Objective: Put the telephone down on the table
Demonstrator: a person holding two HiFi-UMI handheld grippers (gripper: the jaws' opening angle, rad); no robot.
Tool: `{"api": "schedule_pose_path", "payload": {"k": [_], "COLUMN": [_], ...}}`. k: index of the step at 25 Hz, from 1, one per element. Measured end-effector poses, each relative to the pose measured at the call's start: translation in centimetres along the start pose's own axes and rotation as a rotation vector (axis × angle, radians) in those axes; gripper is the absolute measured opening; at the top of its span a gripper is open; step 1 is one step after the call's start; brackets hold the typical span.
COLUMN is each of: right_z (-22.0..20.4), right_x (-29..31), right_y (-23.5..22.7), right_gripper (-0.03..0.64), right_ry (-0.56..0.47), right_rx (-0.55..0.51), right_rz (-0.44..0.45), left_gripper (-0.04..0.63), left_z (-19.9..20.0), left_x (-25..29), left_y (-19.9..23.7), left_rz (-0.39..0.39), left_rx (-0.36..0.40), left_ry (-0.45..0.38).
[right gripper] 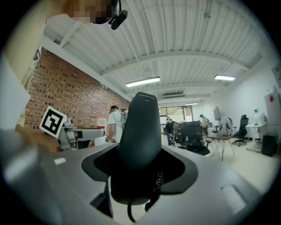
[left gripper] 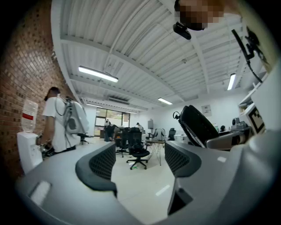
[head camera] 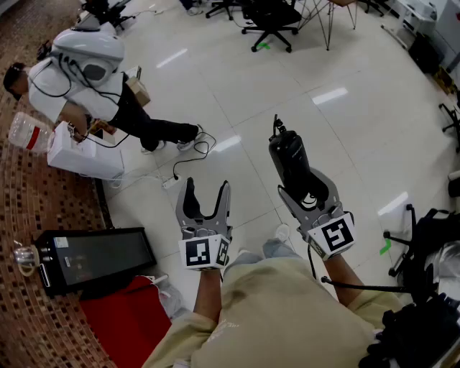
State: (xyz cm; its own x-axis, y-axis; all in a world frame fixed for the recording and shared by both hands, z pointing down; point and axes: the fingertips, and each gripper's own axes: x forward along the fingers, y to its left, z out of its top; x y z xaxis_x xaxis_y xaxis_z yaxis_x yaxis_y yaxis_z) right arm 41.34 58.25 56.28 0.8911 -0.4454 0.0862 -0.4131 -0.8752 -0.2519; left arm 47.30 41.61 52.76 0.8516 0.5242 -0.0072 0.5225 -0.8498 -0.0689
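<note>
The black telephone handset [head camera: 290, 158] sticks up and forward out of my right gripper [head camera: 307, 188], which is shut on its lower part. In the right gripper view the handset [right gripper: 140, 132] fills the gap of the right gripper [right gripper: 139, 166], and a thin cord hangs below it. My left gripper [head camera: 207, 188] is held level beside it, open, with nothing between its fingers. In the left gripper view the left gripper [left gripper: 139, 159] frames bare floor, and the handset [left gripper: 199, 125] shows to the right. No table is in view.
A person in white with a backpack device [head camera: 83, 65] bends over a white water dispenser [head camera: 83, 157] by the brick wall [head camera: 32, 208]. A black flat box [head camera: 93, 255] and a red mat [head camera: 122, 316] lie at lower left. Cables [head camera: 190, 154] trail on the tiled floor. Office chairs [head camera: 269, 21] stand far off.
</note>
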Motion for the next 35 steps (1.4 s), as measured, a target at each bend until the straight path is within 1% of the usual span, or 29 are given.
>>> {"api": "schedule_pose_path", "payload": {"k": [2, 4, 5, 8, 10, 12, 15, 18, 22, 25, 26, 29, 30, 32, 35], "right_z": [-0.7, -1.6, -2.0, -2.4, -3.0, -3.6, -4.4, -5.8, -9.4, -11.5, -12.2, -14.2, -14.9, -16.5, -18.5], "right_x": [0.0, 0.0, 0.2, 1.8, 1.8, 1.2, 0.1, 0.5, 2.0, 2.0, 1.7, 0.3, -0.2, -0.8, -0.7], "right_y": [2.1, 5.7, 8.2, 17.3, 23.2, 28.1, 35.4, 44.7, 58.2, 65.5, 68.0, 77.3, 80.3, 85.0, 89.8], "right_gripper": [0.281, 0.281, 0.281, 0.281, 0.282, 0.282, 0.282, 0.282, 0.282, 0.282, 0.282, 0.284, 0.282, 0.282, 0.284], "right_ry": [-0.014, -0.026, -0.045, -0.181, -0.191, -0.173, -0.151, -0.12, 0.006, 0.069, 0.085, 0.124, 0.133, 0.15, 0.167], "right_rx": [-0.003, -0.021, -0.038, -0.087, -0.079, -0.082, -0.08, -0.073, -0.068, -0.069, -0.072, -0.102, -0.115, -0.139, -0.158], "right_rz": [0.067, 0.138, 0.179, 0.342, 0.469, 0.572, 0.699, 0.833, 1.018, 1.126, 1.173, 1.36, 1.412, 1.466, 1.525], "left_gripper": [0.333, 0.333, 0.333, 0.333, 0.333, 0.333, 0.333, 0.333, 0.333, 0.333, 0.333, 0.333, 0.331, 0.331, 0.331], "left_z": [-0.5, -0.9, -1.0, -0.6, 0.0, 0.2, 0.4, 1.1, 2.6, 3.4, 3.2, 2.1, 1.9, 1.6, 1.3], "left_x": [-3.0, -7.0, -9.7, -18.7, -24.7, -30.1, -38.4, -47.6, -60.7, -68.3, -71.0, -80.4, -83.2, -87.4, -90.6], "left_y": [0.8, 2.1, 3.3, 7.4, 9.4, 10.6, 12.1, 15.4, 20.3, 21.6, 21.8, 22.2, 22.6, 23.6, 25.2], "left_rz": [0.06, 0.118, 0.15, 0.277, 0.381, 0.476, 0.605, 0.737, 0.955, 1.085, 1.141, 1.352, 1.406, 1.466, 1.525], "left_rx": [0.017, 0.034, 0.042, 0.054, 0.051, 0.05, 0.049, 0.075, 0.086, 0.095, 0.092, 0.062, 0.064, 0.086, 0.111], "left_ry": [-0.006, -0.021, -0.034, -0.085, -0.104, -0.105, -0.094, -0.095, -0.096, -0.096, -0.097, -0.111, -0.118, -0.129, -0.117]}}
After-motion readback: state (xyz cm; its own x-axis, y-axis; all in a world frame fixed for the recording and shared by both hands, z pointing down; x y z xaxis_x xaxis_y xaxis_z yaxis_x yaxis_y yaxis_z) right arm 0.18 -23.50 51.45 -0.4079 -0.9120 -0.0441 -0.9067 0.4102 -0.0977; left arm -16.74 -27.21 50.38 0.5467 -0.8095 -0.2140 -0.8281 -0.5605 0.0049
